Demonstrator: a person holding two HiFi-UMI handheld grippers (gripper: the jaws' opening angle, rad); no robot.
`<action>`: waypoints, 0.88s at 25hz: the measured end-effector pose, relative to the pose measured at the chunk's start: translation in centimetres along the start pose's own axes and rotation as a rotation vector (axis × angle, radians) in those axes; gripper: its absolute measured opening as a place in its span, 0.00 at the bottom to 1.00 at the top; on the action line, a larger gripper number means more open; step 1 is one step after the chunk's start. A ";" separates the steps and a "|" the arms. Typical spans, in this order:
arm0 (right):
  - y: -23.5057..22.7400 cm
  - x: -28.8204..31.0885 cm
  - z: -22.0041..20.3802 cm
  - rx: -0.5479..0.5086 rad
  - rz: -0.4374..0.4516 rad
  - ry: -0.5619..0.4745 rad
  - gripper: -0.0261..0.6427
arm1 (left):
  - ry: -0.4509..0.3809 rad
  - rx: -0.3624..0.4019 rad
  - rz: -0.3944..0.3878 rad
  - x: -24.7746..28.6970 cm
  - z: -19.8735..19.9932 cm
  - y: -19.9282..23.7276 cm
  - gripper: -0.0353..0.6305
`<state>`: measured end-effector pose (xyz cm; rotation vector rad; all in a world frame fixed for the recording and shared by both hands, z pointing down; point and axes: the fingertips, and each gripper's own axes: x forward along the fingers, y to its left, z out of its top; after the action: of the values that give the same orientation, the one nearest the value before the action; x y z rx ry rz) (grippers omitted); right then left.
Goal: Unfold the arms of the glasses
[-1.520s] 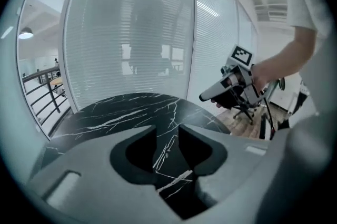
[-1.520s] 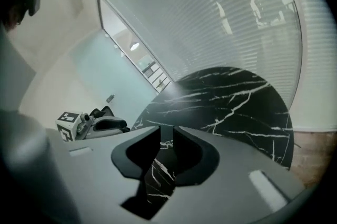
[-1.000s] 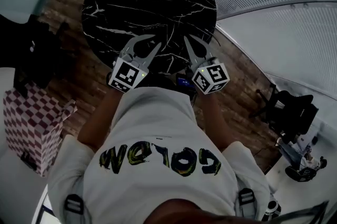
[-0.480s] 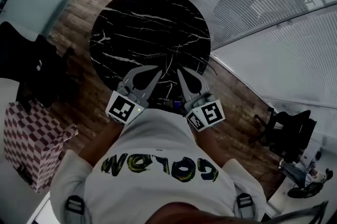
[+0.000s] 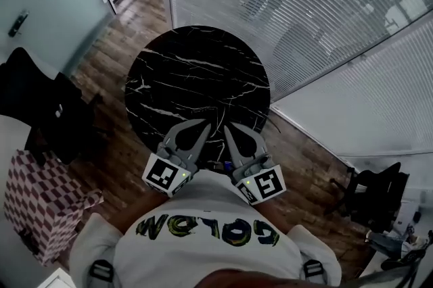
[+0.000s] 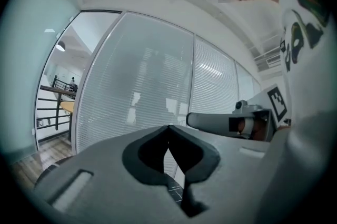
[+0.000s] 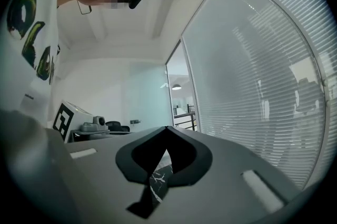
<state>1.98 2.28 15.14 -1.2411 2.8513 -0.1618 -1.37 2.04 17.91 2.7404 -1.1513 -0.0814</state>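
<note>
Glass wall (image 5: 304, 9) with blinds curves close behind the round black marble table (image 5: 196, 70); the wood floor (image 5: 115, 50) lies open to its left. A white shirt (image 5: 203, 239) hides the table's near edge. Above that edge the left gripper (image 5: 204, 125) and right gripper (image 5: 227, 128) hover level, each pressed together and empty. The glasses cannot be made out; a bluish speck (image 5: 228, 164) between the grippers is unclear.

A tiny dark thing with a bit of blue (image 5: 228, 165) lies by the near edge of the round black stone surface with white lines (image 5: 196, 77). It may be the glasses. It is too small to tell its shape, or whether its arms are folded.
</note>
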 end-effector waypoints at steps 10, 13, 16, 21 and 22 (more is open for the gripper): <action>1.1 1.0 -0.3 -0.004 0.013 0.004 0.04 | -0.025 -0.009 0.015 -0.9 0.6 0.4 0.06; 1.5 1.2 -0.2 -0.008 0.020 0.003 0.04 | -0.022 -0.001 0.017 -1.2 0.4 0.5 0.06; 1.9 1.3 -0.2 -0.015 0.025 0.000 0.04 | -0.023 -0.007 0.024 -1.4 0.3 0.5 0.06; 1.8 1.1 -0.2 -0.012 0.023 0.006 0.04 | -0.025 -0.008 0.025 -1.4 0.5 0.4 0.06; 1.7 1.1 -0.3 -0.010 0.022 0.008 0.04 | -0.025 -0.006 0.025 -1.4 0.4 0.4 0.06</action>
<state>-0.05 2.63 15.26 -1.2134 2.8748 -0.1517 -2.65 2.70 17.52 2.7266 -1.1888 -0.1160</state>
